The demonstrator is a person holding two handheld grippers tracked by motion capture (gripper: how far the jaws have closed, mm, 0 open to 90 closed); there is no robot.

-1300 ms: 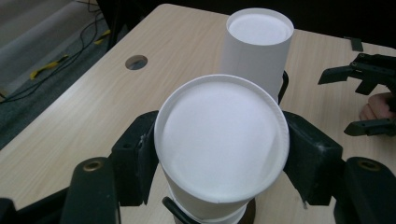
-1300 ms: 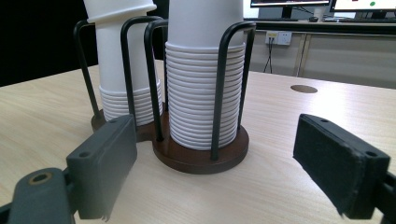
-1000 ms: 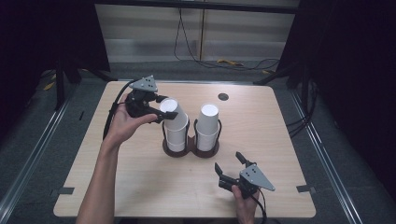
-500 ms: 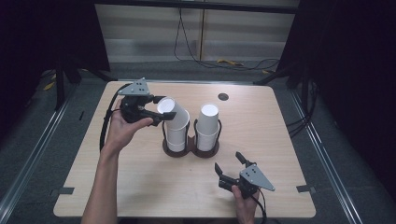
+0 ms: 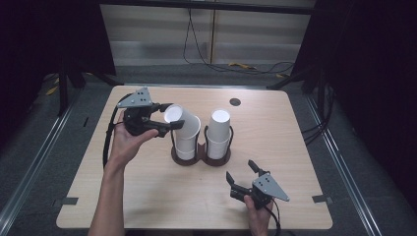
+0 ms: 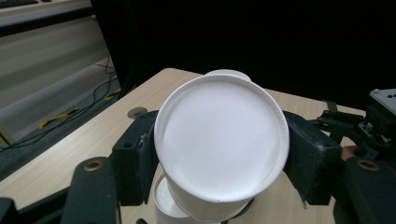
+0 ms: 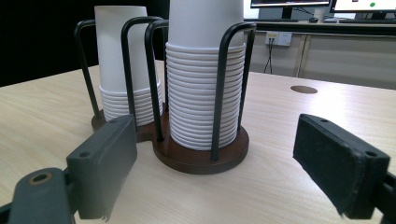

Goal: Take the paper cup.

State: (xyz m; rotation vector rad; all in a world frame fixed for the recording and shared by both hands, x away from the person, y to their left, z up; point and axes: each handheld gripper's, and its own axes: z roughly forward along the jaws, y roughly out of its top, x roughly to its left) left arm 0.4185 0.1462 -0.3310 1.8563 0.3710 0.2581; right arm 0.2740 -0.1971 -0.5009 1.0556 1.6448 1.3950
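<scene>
White cup point(image 5: 178, 118) clenched in left gripper point(image 5: 158, 123) fingers tilts toward ten o'clock off its stack point(image 5: 187, 140); right gripper point(image 5: 244, 178) released.

**Colours and patterns on the table**

Table point(image 5: 147, 196): pale wood, fine lengthwise grain, with one small dark round hole point(image 5: 235, 102) near the far edge.
Cup holder point(image 7: 198, 156): dark brown round base, black wire hoops.
Cup stacks, left stack point(image 5: 186, 142) and right stack point(image 5: 219, 132): plain white, the stacked rims showing as thin grey bands.
Lifted cup point(image 6: 222, 140): white, unprinted, its bottom a flat matt white disc.
Left gripper point(image 5: 162, 118): black jaws, grey plate on top, black cable.
Right gripper point(image 5: 242, 176): black jaws, grey plate.
Floor point(image 5: 44, 142): grey carpet, pale metal strips.
Background: black curtains, beige wall panels, a yellow cable point(image 5: 243, 65).
</scene>
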